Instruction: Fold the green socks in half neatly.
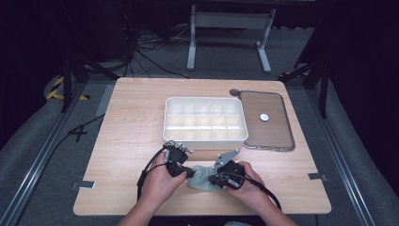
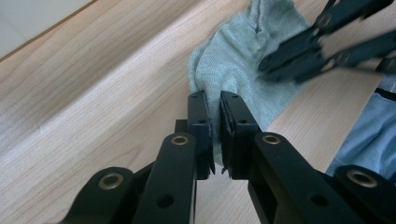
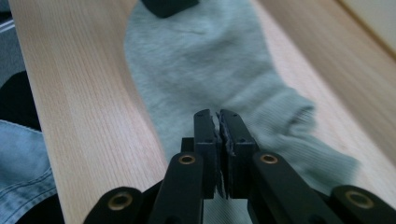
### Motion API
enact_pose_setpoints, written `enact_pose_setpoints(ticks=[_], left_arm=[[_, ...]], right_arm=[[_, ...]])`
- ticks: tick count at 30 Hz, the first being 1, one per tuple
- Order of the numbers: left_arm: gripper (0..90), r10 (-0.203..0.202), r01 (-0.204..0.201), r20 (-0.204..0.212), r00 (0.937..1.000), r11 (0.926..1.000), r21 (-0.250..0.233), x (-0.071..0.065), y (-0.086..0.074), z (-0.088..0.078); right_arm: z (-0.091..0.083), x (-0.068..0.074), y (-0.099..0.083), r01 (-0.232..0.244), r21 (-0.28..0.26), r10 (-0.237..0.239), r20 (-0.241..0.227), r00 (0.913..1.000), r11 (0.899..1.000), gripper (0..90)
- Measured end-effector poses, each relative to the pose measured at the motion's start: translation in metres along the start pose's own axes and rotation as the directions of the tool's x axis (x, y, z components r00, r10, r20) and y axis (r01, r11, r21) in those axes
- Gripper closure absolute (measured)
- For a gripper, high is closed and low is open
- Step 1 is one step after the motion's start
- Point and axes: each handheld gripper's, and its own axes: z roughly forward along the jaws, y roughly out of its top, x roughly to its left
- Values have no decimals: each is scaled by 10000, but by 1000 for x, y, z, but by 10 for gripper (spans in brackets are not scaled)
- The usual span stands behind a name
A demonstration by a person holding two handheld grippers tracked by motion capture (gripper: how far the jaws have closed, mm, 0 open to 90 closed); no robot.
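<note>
Both the left gripper (image 2: 215, 133) and right gripper (image 3: 218, 140) pinch a pale green sock (image 1: 202, 176) on the wooden table (image 1: 131, 122) near a compartment box (image 1: 205, 120)

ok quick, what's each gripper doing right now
left gripper: shut on the pale green sock, pinching its edge.
right gripper: shut on the same sock, fabric between its pads.

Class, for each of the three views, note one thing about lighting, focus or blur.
High view: the table is brightly lit, surroundings dark. Left gripper view: the other hand-held gripper is blurred, the sock sharper. Right gripper view: the sock's far end is soft.
</note>
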Motion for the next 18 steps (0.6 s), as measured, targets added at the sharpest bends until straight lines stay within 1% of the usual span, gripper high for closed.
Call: enact_pose_setpoints(ticks=[1, 4, 6, 8, 10, 13, 14, 15, 16, 17, 18], left_arm=[[834, 8, -8, -9, 10000, 10000, 43, 0, 0, -1], [834, -30, 30, -8, 10000, 9999, 137, 0, 1, -3], [834, -83, 84, -33, 10000, 9998, 163, 0, 1, -4], [835, -98, 101, -91, 9999, 9996, 250, 0, 2, -5], [834, -128, 130, -91, 9999, 9996, 245, 0, 3, -6], [834, -106, 110, -119, 9999, 9995, 282, -1, 4, -7], [834, -130, 131, -65, 9999, 9995, 279, -2, 4, -7], [834, -9, 9, -6, 10000, 9999, 156, -4, 6, -9], [833, 104, -103, 48, 9999, 9999, -64, -4, 6, -10], [832, 104, -103, 48, 9999, 9999, -64, -4, 6, -10], [832, 131, -129, 116, 9998, 9998, -169, -6, 7, -10]], right_arm=[[-4, -2, -1, -136, 14, 136, 69, 9999, 9999, 868], [-14, -10, -6, -205, 228, 193, 501, 9986, 9995, 864], [-15, -13, -10, -523, 491, 499, 480, 9976, 9974, 854], [-13, -15, -12, -587, 711, 551, 516, 9971, 9957, 837], [-8, -15, -13, -535, 843, 499, 445, 9978, 9950, 849], [-6, -14, -13, -471, 782, 438, 435, 9981, 9958, 864], [-6, -15, -13, -455, 764, 426, 397, 9983, 9960, 872], [-6, -15, -13, -414, 753, 387, 365, 9986, 9963, 873], [-6, -15, -13, -347, 741, 321, 361, 9988, 9966, 874], [-6, -15, -13, -347, 741, 321, 361, 9988, 9966, 874], [-6, -14, -13, -256, 735, 232, 330, 9992, 9970, 874]])
